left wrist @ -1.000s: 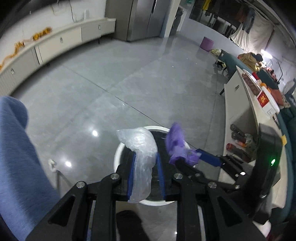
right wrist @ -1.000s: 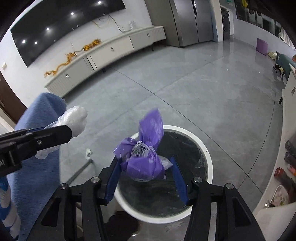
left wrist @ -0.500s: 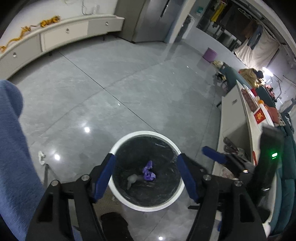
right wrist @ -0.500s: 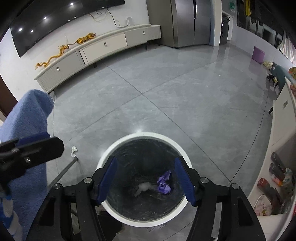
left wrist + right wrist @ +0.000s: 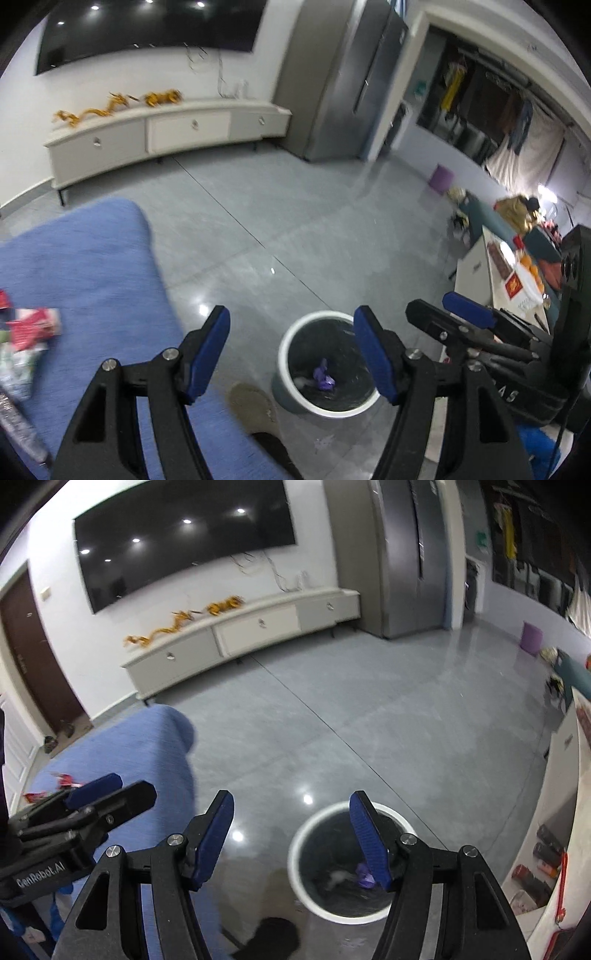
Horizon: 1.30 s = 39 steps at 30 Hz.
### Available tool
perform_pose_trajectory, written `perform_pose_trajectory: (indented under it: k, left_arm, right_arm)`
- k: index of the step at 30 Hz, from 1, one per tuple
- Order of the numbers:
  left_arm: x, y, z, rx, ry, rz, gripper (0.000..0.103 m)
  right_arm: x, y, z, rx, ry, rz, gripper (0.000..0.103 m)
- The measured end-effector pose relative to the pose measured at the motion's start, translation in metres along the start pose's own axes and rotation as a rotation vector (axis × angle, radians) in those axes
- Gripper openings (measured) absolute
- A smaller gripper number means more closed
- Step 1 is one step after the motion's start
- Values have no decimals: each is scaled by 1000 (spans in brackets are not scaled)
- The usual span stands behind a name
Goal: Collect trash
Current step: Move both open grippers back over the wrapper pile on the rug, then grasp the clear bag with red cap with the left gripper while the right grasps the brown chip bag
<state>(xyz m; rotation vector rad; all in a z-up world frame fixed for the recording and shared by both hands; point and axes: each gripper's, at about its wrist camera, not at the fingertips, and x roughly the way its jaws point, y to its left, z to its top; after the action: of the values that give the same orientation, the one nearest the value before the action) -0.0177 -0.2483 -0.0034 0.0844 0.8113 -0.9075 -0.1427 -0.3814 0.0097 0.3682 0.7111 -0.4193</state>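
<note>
A white-rimmed bin (image 5: 295,334) with a black liner stands on the grey floor; it also shows in the right wrist view (image 5: 295,864). Inside lie a purple wrapper (image 5: 323,378) and a clear plastic wad (image 5: 301,382); both show in the right wrist view, the purple wrapper (image 5: 364,876) and the clear wad (image 5: 334,878). My left gripper (image 5: 295,356) is open and empty, raised above and left of the bin. My right gripper (image 5: 291,843) is open and empty above the bin's left side. More wrappers (image 5: 26,332) lie on a blue cloth surface (image 5: 81,266).
The blue cloth surface (image 5: 147,746) with red wrappers (image 5: 61,782) is to the left. A white shelf unit (image 5: 561,812) with bottles stands right of the bin. A shoe (image 5: 255,408) is near the bin. A white low cabinet (image 5: 166,129) lines the far wall.
Both grippers opened and dropped the clear plastic wad and purple wrapper into the bin. Since then both have lifted and tilted up and left, bringing the blue surface into view.
</note>
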Motion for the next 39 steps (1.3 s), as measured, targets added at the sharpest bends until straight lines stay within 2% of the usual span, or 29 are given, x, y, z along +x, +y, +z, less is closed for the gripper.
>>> perform_pose_trajectory:
  k: [6, 11, 16, 20, 25, 30, 36, 39]
  left_arm:
    - [-74, 70, -12, -57, -104, 69, 68]
    - [-128, 131, -29, -74, -166, 136, 68]
    - [-174, 197, -52, -71, -203, 220, 68]
    - [-198, 251, -77, -88, -202, 272, 68]
    - [-205, 300, -114, -96, -149, 279, 68]
    - [-187, 321, -140, -79, -65, 243, 68]
    - [-169, 329, -155, -84, -23, 181, 68]
    - [-160, 332, -159, -92, -4, 154, 67]
  right_arm:
    - [-26, 95, 12, -124, -45, 64, 63]
    - [-34, 167, 6, -203, -56, 149, 63]
    - [-25, 225, -4, -262, -29, 217, 63]
    - [-10, 266, -22, -316, 20, 273, 63]
    - [19, 312, -47, -389, 107, 330, 63]
    - [45, 347, -79, -475, 200, 374, 63]
    - [76, 366, -108, -553, 295, 391, 63]
    - [89, 366, -113, -555, 324, 399, 55]
